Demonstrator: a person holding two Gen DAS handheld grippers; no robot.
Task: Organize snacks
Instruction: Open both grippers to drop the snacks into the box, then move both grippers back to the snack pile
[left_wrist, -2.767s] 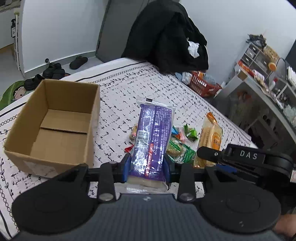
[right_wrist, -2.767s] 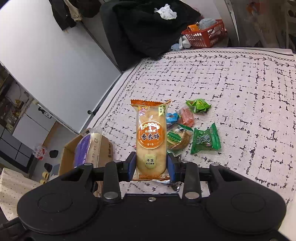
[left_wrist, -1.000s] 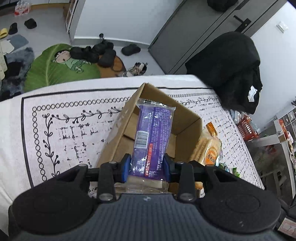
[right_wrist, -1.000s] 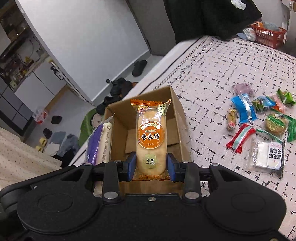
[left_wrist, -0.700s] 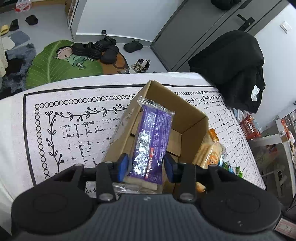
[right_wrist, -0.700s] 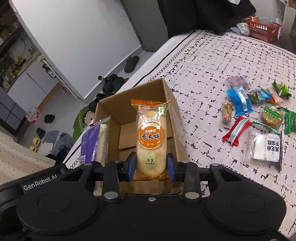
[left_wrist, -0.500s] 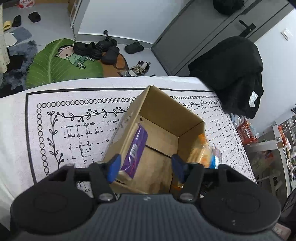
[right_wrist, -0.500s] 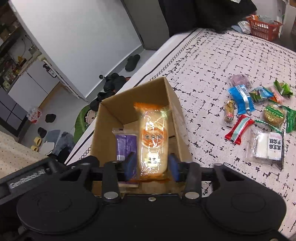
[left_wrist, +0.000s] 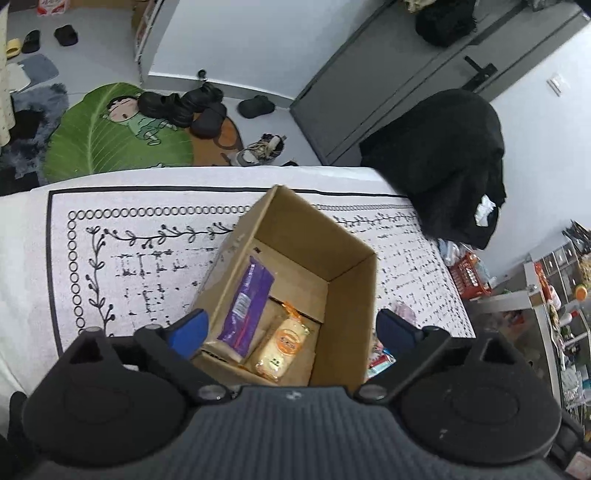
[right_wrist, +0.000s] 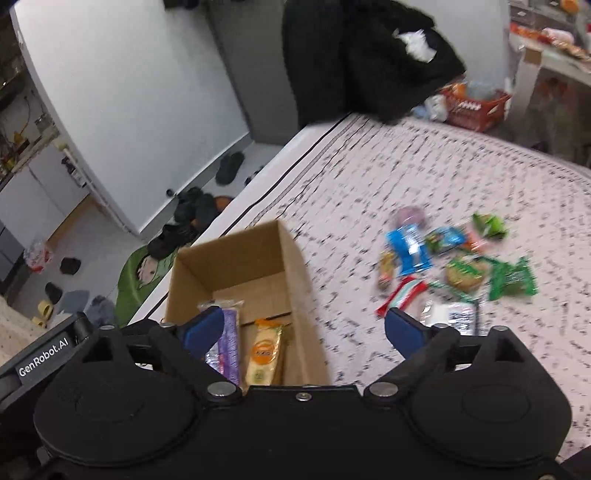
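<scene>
Snacks are lying in two places on the bed (left_wrist: 155, 266): two packets inside the cardboard box (left_wrist: 351, 280), the rest scattered on the patterned cover well apart from it. In the box, the purple packet (left_wrist: 247, 306) is leaning along the wall on my left, and the orange rice-cracker packet (left_wrist: 282, 347) is lying just beside it on the box floor, touching its lower edge as far as I can tell. The box is sitting near the bed's edge closest to the door and the shoes on the floor.

I am holding my left tool (left_wrist: 290, 332) above the box with its blue-tipped fingers spread wide and nothing between them; the box's near corner is showing in the gap. My right tool (right_wrist: 304, 328) is hovering beside it, fingers equally spread and empty, one tip over the purple packet's end, the other over the cover.

Through my right camera, somewhat blurred, the loose pile is showing toward the bed's middle: a blue packet (right_wrist: 408, 249), a red-striped stick (right_wrist: 400, 295), several green wrappers (right_wrist: 511, 282) and a clear-wrapped white one (right_wrist: 450, 314), lying close together.
</scene>
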